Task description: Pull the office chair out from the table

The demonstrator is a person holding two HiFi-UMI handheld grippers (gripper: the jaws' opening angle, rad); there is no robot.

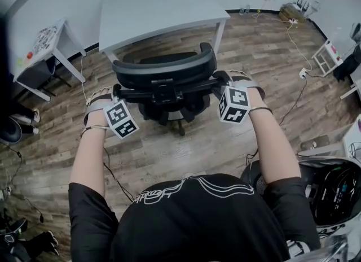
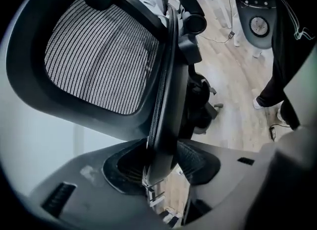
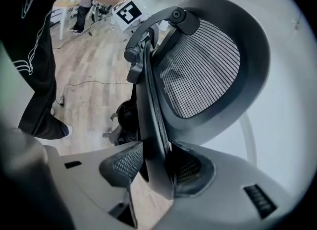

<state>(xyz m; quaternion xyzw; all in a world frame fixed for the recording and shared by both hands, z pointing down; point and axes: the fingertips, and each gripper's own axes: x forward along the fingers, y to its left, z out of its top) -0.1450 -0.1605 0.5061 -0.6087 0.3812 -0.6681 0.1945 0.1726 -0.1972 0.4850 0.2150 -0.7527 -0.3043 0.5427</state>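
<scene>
I have both grippers on the chair (image 1: pixel 163 71), one at each side of its backrest (image 1: pixel 164 66). In the head view the left gripper (image 1: pixel 117 91) sits at the backrest's left edge and the right gripper (image 1: pixel 221 81) at its right edge, each marker cube on my side of the grip.

In the left gripper view the left gripper (image 2: pixel 161 162) has its jaws partly closed. The dark rim of the backrest (image 2: pixel 104 60) runs edge-on between them, and both ribbed pads press against it. The right gripper view shows the same from the other side. The right gripper (image 3: pixel 158 167) is closed about as far, with the rim of the backrest (image 3: pixel 203 70) clamped between its pads. Neither pair of jaws meets, because the rim fills the gap.

The chair stands on the wood floor (image 1: pixel 169 148) with its back toward me and its seat facing the table (image 1: pixel 158 7). It is right at the table's near edge, though I cannot tell whether the front of the seat reaches under the top. The base shows below the backrest, on my side of the table's legs.
</scene>
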